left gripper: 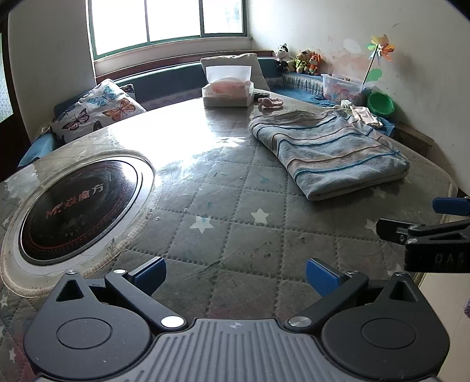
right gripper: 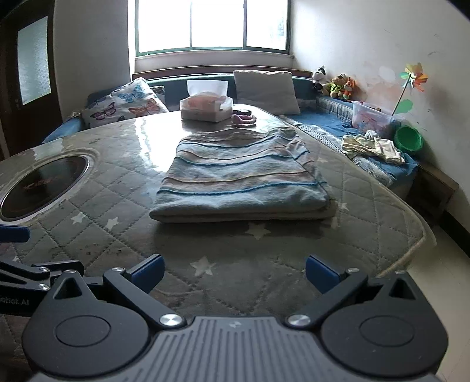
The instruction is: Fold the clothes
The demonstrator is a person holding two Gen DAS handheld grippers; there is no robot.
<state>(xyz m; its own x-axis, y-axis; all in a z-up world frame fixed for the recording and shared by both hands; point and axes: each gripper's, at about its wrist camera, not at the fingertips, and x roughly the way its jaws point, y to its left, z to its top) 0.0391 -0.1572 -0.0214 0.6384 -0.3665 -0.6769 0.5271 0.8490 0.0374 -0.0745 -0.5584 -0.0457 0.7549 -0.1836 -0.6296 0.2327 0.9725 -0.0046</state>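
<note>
Left wrist view only: induction hob [left gripper: 79, 211] in full, set into the bench [left gripper: 235, 241]. Right wrist view only: dark door [right gripper: 32, 67] far left. Left tool [left gripper: 235, 276] and right tool [right gripper: 233, 274] low over near edge, side by side, spread wide, holding nothing. Folded striped garment [right gripper: 243, 182] flat mid-bench, right of hob. Tissue box [right gripper: 205, 110] beyond, window [right gripper: 211, 23] behind.

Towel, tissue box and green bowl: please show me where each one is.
Towel [right gripper: 241, 182], right wrist view, middle of its top layer.
Tissue box [right gripper: 205, 110], right wrist view, its front side.
Green bowl [left gripper: 381, 103], left wrist view, its inside.
</note>
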